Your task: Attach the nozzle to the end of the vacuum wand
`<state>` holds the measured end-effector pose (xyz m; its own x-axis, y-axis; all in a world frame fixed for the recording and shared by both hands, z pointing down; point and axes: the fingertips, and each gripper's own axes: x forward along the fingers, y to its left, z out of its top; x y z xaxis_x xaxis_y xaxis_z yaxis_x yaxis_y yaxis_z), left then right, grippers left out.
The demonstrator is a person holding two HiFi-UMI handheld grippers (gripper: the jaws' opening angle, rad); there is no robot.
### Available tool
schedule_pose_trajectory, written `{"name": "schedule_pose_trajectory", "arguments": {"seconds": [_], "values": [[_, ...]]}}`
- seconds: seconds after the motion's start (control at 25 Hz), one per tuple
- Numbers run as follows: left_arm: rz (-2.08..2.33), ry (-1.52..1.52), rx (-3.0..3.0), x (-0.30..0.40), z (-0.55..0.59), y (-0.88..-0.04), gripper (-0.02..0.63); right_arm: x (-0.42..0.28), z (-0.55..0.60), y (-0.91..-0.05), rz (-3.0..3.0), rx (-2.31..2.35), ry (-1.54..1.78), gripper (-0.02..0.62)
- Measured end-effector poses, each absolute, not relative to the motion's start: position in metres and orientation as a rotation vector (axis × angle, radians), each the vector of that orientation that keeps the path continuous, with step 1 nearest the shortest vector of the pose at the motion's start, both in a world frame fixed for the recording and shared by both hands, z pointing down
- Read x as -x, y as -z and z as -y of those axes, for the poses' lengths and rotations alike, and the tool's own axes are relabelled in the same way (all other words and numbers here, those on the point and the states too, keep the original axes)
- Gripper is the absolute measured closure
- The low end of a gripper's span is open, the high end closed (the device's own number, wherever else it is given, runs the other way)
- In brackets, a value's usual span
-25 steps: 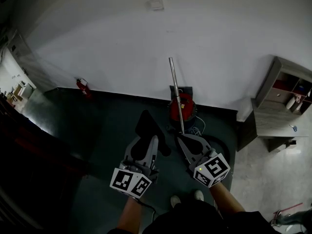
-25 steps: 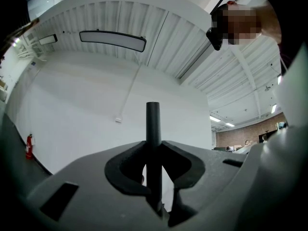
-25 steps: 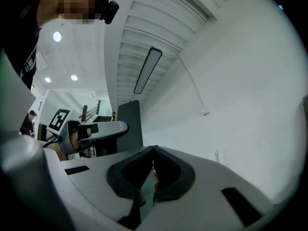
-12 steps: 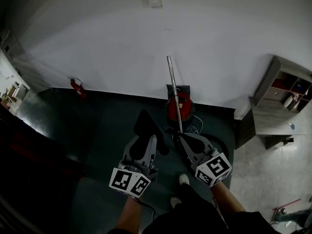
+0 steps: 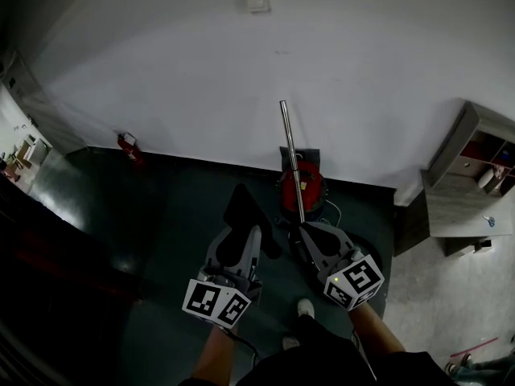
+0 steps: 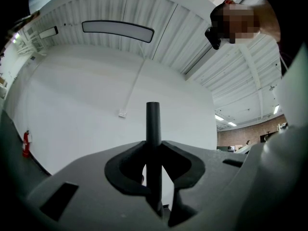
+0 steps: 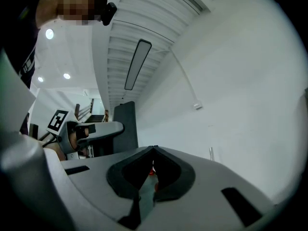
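Left gripper (image 5: 241,237) is clamped on the neck of the black nozzle (image 5: 244,207), lower centre of the head view. In the left gripper view the dark tube stands up between the pads. Right gripper (image 5: 311,232) has its jaws fully together with nothing between them, only a sliver of red showing through the gap. The wand (image 5: 291,159) stands upright at centre frame, rising from the red vacuum (image 5: 313,188) against the white wall (image 5: 362,71). It is near the right gripper but apart from it; in the right gripper view it sits off to the right.

Risks, as we judge them:
- Nothing is steadying the wand. Pushing the nozzle on could slide it along the wall or tip it over.
- The right gripper must open before it can brace the wand. Coming in closed, it would only knock it.
- The nozzle is held by its narrow neck, so it could twist in the pads if it meets the wand off-axis, and the socket would then jam or miss.
- The vacuum may roll or shift under a push.

Writing: we can read none. There are only square black-and-white markers on the cubes (image 5: 216,302). Any label on the vacuum or on the extinguisher (image 5: 127,145) at left is too small to read.
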<state>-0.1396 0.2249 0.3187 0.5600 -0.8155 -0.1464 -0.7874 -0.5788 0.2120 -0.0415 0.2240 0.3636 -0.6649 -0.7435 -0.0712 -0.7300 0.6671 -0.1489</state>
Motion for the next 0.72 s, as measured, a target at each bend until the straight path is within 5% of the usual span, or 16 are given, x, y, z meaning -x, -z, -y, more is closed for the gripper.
{"name": "schedule_pose_trajectory", "arguments": {"seconds": [0.72], "values": [[1.465, 0.317, -2.629, 0.105, -0.133, -0.305, 0.517, 0.004, -0.127, -0.362, -2.734, 1.145, 0.243, 0.578]]}}
